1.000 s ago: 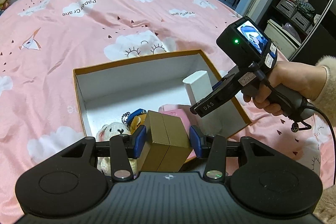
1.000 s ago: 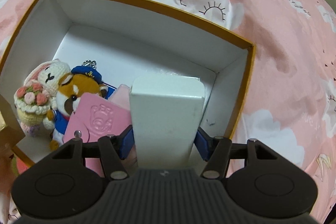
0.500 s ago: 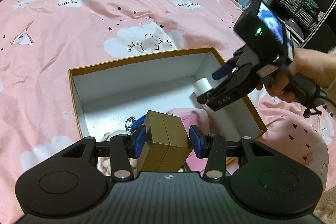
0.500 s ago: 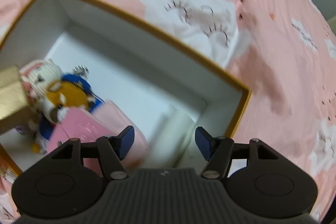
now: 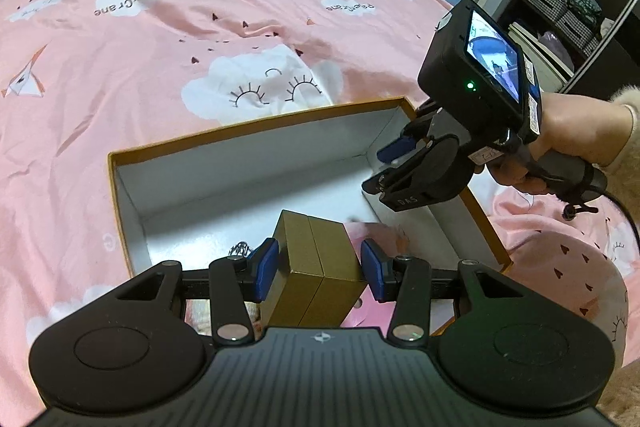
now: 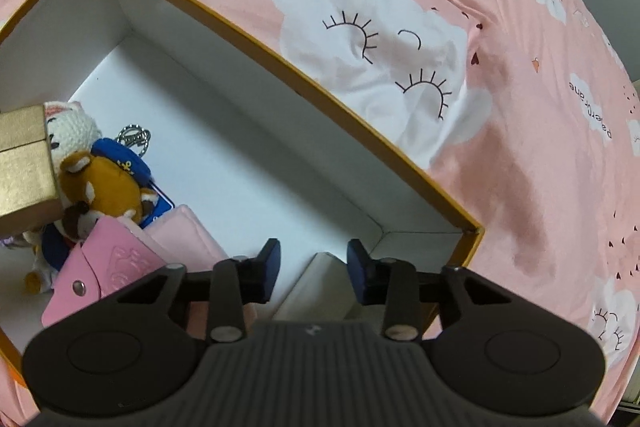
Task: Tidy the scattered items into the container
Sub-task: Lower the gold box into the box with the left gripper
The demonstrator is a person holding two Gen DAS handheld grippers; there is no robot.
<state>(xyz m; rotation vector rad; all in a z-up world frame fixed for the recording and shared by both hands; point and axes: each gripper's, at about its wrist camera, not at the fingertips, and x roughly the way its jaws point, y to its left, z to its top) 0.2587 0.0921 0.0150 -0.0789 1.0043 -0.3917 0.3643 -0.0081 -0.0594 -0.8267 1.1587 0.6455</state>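
Left gripper (image 5: 318,269) jaws clenched on gold box (image 5: 316,267) over container (image 5: 256,123); right gripper (image 6: 314,267) jaws closing, empty, above white box (image 6: 316,289).

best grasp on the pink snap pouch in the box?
Take the pink pouch by its free flap-side edge near the snap, coming from above with the claw across its thin thickness. It lies flat and slightly tilted against the plush bear, so its broad face offers no purchase.
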